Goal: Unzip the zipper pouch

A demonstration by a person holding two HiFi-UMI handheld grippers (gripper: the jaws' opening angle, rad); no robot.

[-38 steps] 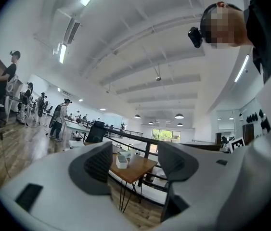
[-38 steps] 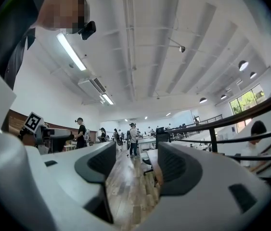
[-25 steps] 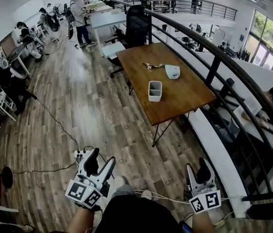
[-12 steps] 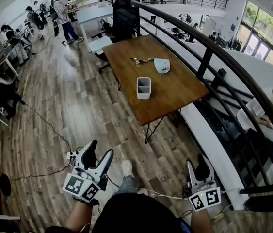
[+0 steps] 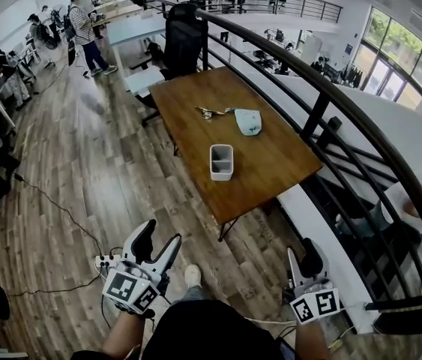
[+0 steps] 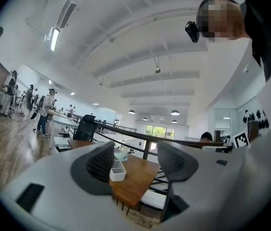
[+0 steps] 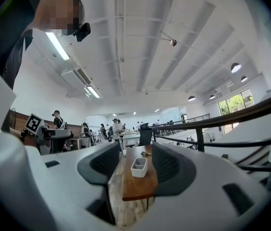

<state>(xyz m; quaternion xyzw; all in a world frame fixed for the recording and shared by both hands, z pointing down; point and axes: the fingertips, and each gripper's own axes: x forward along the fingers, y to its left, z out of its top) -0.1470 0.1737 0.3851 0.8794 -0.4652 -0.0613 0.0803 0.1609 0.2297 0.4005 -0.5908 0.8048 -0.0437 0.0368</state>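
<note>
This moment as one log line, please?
stage: short of table | left gripper: open, empty | right gripper: open, just narrowed, empty | zipper pouch: on table, untouched

White divided holder stands on wooden table.

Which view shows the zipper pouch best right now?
Head view: the zipper pouch lies in full sight on the wooden table. Left gripper view shows only a sliver past a jaw; right gripper view, nothing clear.

Bright; daylight thru windows + ceiling lamps; fisheye warp at edges.
</note>
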